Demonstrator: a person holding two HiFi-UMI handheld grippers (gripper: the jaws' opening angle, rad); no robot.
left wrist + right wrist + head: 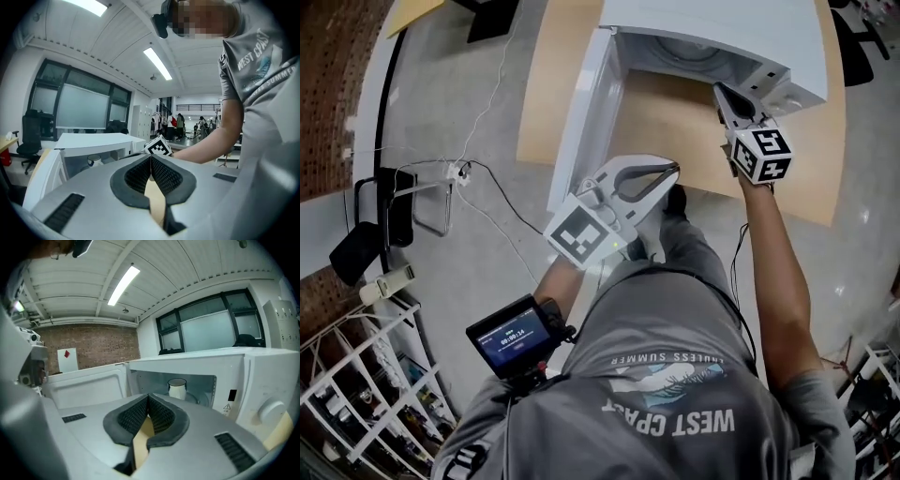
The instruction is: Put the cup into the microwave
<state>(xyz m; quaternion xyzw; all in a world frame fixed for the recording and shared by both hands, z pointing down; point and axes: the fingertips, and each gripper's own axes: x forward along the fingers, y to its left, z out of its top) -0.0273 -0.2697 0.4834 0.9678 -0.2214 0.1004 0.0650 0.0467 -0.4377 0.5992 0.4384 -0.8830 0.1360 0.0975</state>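
Observation:
A white cup (pixel 177 388) with a dark rim stands upright inside the white microwave (pixel 262 376), on its turntable. In the left gripper view the cup (pixel 93 161) shows small inside the same cavity. In the head view the microwave (pixel 712 23) sits on a wooden table (pixel 675 122) with its door (pixel 581 112) swung open to the left, and its top hides the cup. My right gripper (pixel 719 89) is shut and empty in front of the opening, apart from the cup. My left gripper (pixel 675 169) is shut and empty too, lower, near the table's front edge.
A power strip (pixel 455 172) with cables lies on the floor to the left, beside a black chair (pixel 384 216). A white wire rack (pixel 356 394) stands at the lower left. The microwave's control knob (pixel 269 411) is right of the cavity. People (pixel 178 124) stand far behind.

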